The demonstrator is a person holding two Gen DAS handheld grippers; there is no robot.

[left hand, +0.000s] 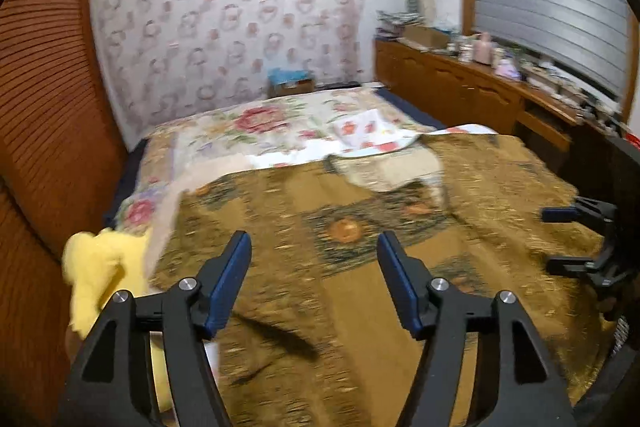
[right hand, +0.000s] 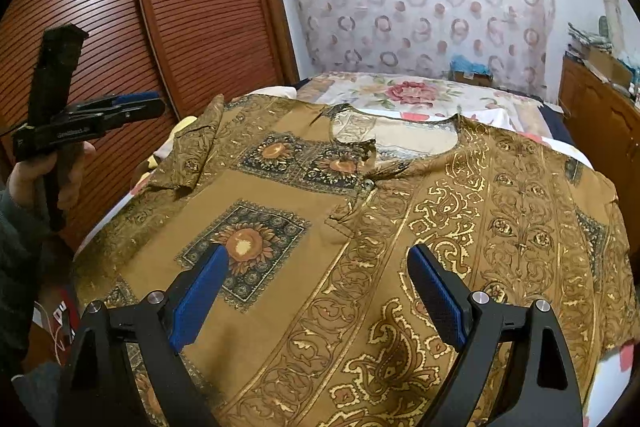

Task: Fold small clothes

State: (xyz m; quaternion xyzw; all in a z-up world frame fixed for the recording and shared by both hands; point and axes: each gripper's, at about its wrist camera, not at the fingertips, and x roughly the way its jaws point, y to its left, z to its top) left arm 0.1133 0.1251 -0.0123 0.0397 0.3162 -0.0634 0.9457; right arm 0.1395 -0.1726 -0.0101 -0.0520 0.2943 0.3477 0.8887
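Shirt (right hand: 360,227) flat under right gripper (right hand: 316,291), left sleeve folded in; both jaws apart, empty; left gripper (left hand: 314,275) lifted clear; rest unfolded.

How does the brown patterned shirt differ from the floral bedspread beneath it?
The brown patterned shirt is ochre with sunflower squares and gold scrollwork; the floral bedspread is pale with pink roses. The shirt lies spread on top nearby; the bedspread shows bare only beyond its collar. Both lie fairly flat on the bed.
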